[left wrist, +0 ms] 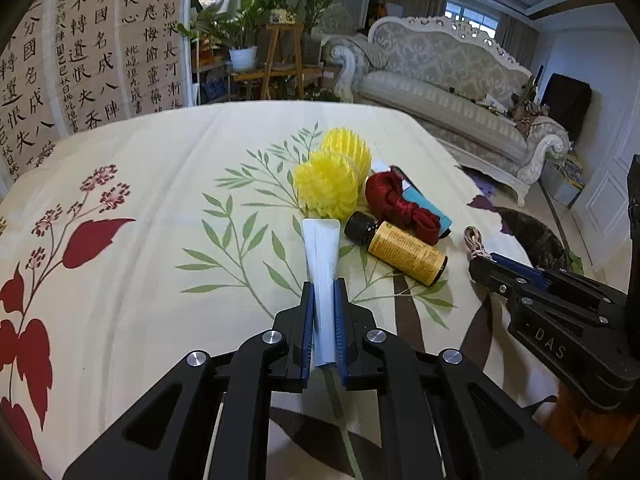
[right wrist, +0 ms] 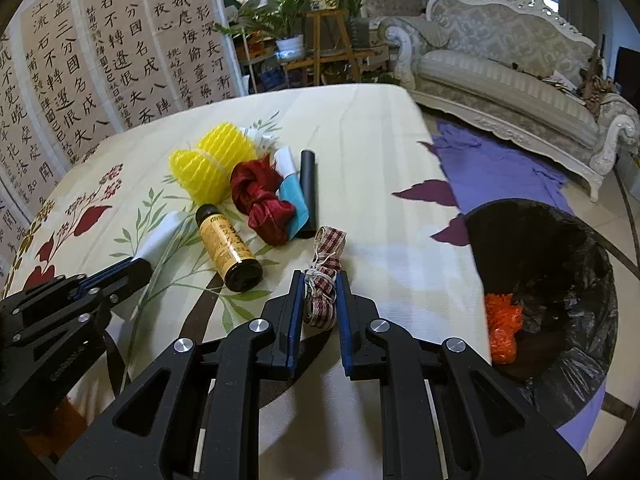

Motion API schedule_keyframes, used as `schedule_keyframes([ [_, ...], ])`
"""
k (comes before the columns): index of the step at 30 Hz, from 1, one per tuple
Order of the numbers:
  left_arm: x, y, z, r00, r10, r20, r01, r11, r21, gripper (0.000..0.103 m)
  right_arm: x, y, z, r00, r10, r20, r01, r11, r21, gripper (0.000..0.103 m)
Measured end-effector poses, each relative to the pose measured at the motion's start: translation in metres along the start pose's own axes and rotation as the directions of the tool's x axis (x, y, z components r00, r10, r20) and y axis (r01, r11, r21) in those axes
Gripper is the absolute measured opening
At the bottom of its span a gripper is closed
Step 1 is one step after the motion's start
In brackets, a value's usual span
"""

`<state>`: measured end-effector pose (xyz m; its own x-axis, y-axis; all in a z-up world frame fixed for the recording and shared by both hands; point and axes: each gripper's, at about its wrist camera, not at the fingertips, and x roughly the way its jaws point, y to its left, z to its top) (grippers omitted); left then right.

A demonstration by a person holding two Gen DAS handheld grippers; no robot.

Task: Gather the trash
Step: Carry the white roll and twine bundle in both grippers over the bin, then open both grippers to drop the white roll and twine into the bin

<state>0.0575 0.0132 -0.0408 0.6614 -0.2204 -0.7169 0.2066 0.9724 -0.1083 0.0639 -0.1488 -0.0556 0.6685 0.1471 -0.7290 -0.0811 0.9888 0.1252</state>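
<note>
On the table: a cream floral-print tablecloth carries the trash still to be collected.
Bin: a round waste bin with a black plastic liner stands just beside the table edge; crumpled orange netting already lies inside.
Done: judged as early stage; only that one item shows in the bin.
Left: yellow foam fruit netting, knotted red satin ribbon, brown glass bottle with yellow label, black cylindrical tube, light-blue packet.
Left gripper: jaws narrow, pressed on a flat white paper wrapper whose far end rests on the cloth.
Right gripper: jaws narrow, clamped on a bundle of red-and-white checked ribbon tied with string.
</note>
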Motion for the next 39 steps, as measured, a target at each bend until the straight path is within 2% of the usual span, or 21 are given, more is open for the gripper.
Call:
schedule_keyframes([
  [8, -0.023, -0.015, 0.002, 0.996, -0.057, 0.072, 0.057, 0.998, 0.009, 0.011, -0.030, -0.018, -0.004, 0.997, -0.049, 0.055, 0.047, 0.998, 0.031, 0.015],
  [13, -0.029, -0.042, 0.006, 0.989, -0.114, 0.094, 0.110, 0.993, 0.053, 0.011, -0.052, -0.051, -0.005, 0.989, -0.122, 0.085, 0.115, 0.990, 0.079, 0.015],
  [19, -0.021, -0.086, 0.015, 0.978, -0.190, 0.086, 0.181, 0.977, 0.110, 0.011, -0.067, -0.096, -0.011, 0.972, -0.215, 0.100, 0.199, 0.969, 0.146, 0.015],
  [26, -0.001, -0.140, 0.021, 0.968, -0.246, 0.058, 0.231, 0.954, 0.189, 0.011, -0.071, -0.142, -0.017, 0.959, -0.269, 0.092, 0.246, 0.947, 0.206, 0.015],
  [39, 0.059, -0.200, 0.035, 0.970, -0.241, -0.030, 0.239, 0.927, 0.289, 0.012, -0.054, -0.197, -0.020, 0.954, -0.293, 0.068, 0.266, 0.927, 0.264, 0.016],
])
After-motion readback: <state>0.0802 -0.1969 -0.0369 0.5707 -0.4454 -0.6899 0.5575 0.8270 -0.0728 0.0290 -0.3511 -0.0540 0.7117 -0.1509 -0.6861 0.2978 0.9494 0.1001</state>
